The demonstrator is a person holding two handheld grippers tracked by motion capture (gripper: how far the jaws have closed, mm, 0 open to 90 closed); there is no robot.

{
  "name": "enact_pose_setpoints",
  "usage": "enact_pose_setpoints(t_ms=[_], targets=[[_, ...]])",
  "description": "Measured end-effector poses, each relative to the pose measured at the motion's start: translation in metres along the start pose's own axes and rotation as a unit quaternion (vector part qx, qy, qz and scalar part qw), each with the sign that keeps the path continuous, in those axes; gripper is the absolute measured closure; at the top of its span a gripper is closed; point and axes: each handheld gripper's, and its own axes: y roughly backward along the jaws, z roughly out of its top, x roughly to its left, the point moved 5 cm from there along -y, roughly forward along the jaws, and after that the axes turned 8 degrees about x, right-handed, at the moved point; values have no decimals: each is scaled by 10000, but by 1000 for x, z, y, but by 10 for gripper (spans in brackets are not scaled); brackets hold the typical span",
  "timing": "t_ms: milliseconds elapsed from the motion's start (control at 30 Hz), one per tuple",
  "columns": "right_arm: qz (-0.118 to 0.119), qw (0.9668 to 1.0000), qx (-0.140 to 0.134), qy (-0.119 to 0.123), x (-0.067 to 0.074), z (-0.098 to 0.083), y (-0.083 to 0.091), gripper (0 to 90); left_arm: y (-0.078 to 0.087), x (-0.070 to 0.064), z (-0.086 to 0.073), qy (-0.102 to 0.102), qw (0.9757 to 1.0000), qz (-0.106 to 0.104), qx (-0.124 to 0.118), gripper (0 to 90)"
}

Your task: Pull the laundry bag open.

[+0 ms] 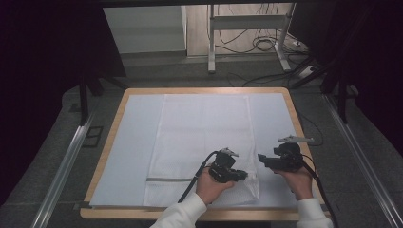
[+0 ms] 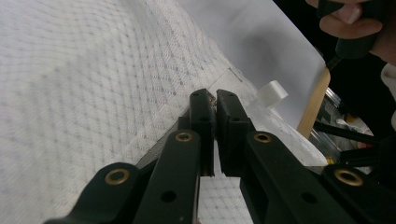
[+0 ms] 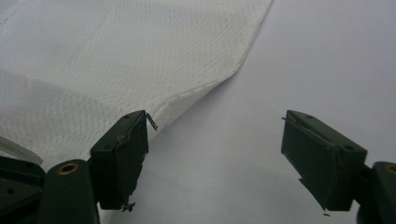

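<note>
A white mesh cloth (image 1: 199, 128) lies flat down the middle of a pale mat (image 1: 133, 142) on a wood-rimmed table (image 1: 105, 156). Its near right corner is rumpled and lifted. My left gripper (image 1: 244, 175) sits at that corner, held from below by a hand. In the left gripper view its jaws (image 2: 215, 100) are closed together on the cloth's (image 2: 93, 70) edge. My right gripper (image 1: 261, 159) hovers just right of the cloth. Its jaws (image 3: 215, 126) stand wide apart over bare mat (image 3: 303, 56), with the cloth's edge (image 3: 116, 46) beside the left jaw and nothing between them.
A grey band (image 1: 168, 179) crosses the cloth near its front end, and a small white tag (image 2: 272, 93) sticks out at the corner. Beyond the table stand a desk frame and cables (image 1: 247, 38). Metal floor rails (image 1: 62, 166) run along both sides.
</note>
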Motion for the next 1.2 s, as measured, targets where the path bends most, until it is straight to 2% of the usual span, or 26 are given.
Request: enact_pose_setpoints(t_ms=[400, 600, 733, 900, 967, 1200], targets=[[-105, 9999, -103, -72, -1, 0, 5, 161, 26, 9, -2, 37, 9997, 55, -252, 867], [70, 9997, -187, -141, 2, 1, 6, 150, 33, 12, -2, 56, 9995, 76, -310, 867], [63, 9995, -183, -263, 3, 1, 7, 161, 33, 11, -3, 28, 9995, 80, -297, 867], [324, 9981, -155, -495, 5, 1, 10, 168, 32, 10, -3, 27, 9995, 71, -305, 867], [359, 9977, -119, -562, 6, 1, 10, 157, 31, 9, -3, 30, 9995, 70, -297, 867], [687, 9950, -15, -727, 22, 6, 10, 143, 29, 7, -4, -2, 9996, 82, -278, 867]])
